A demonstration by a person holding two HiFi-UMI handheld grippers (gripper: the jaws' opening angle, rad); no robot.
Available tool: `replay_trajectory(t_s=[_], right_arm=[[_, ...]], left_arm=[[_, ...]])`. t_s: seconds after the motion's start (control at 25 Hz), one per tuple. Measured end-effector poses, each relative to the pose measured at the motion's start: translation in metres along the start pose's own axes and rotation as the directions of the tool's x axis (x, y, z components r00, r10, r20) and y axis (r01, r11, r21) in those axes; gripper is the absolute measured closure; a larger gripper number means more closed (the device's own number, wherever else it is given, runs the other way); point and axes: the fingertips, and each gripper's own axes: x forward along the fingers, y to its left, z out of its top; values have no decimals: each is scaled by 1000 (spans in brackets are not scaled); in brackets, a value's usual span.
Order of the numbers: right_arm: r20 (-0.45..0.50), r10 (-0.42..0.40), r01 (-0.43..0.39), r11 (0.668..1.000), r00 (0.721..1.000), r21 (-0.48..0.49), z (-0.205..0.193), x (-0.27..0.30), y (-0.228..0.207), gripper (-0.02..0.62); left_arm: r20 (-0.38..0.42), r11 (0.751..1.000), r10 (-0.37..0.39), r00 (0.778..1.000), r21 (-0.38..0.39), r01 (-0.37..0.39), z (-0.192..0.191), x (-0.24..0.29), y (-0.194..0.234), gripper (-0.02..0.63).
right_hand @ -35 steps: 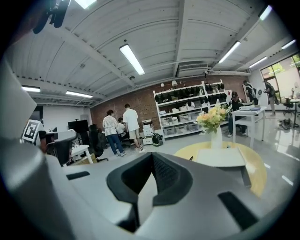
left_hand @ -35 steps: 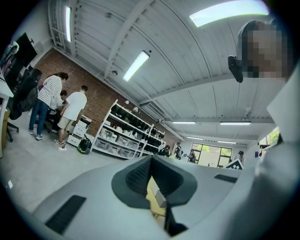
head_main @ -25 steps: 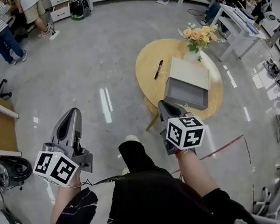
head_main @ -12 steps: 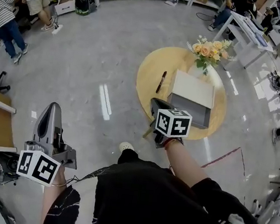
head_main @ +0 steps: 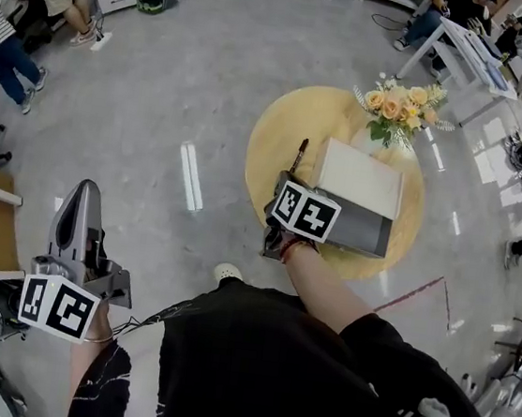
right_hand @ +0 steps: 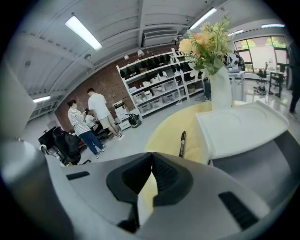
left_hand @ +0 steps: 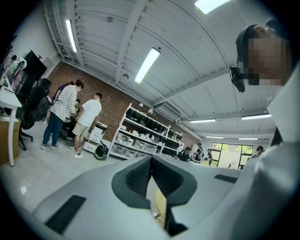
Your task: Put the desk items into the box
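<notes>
The right hand-held gripper (right_hand: pixel 152 165) hangs over the near edge of the round counter (head_main: pixel 276 124), its ribbed black pads pressed together on nothing. The left hand-held gripper (left_hand: pixel 151 160), out over the floor, looks likewise closed and empty. From above, the marker cube hides the right one's tips and part of the grey box (head_main: pixel 364 232). A slim black pen (head_main: pixel 298 154) lies on the pale wood just beside the box's flat white lid.
</notes>
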Motion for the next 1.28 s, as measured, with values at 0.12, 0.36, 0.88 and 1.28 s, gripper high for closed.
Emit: replay_trajectory(t_s=[0.12,0.36,0.88,1.28], right_arm=[[-16,-75,75,997,997,10,-5,14,-7,519],[-88,-292,294,956,952,14,-16,28,-29,460],[-149,-334,337,942,931,-9,-19,60,-35,359],[-208,-353,372,927,912,56,-24,71,-58,377]], left_arm=[[-10,1000,23,1000,3,-23,-1,6,7,595],[-28,998,61,998,-8,-62,-8,14,18,595],[-46,998,67,997,-5,-67,-10,35,20,595],[-40,997,76,996,2,-76,-8,42,20,595]])
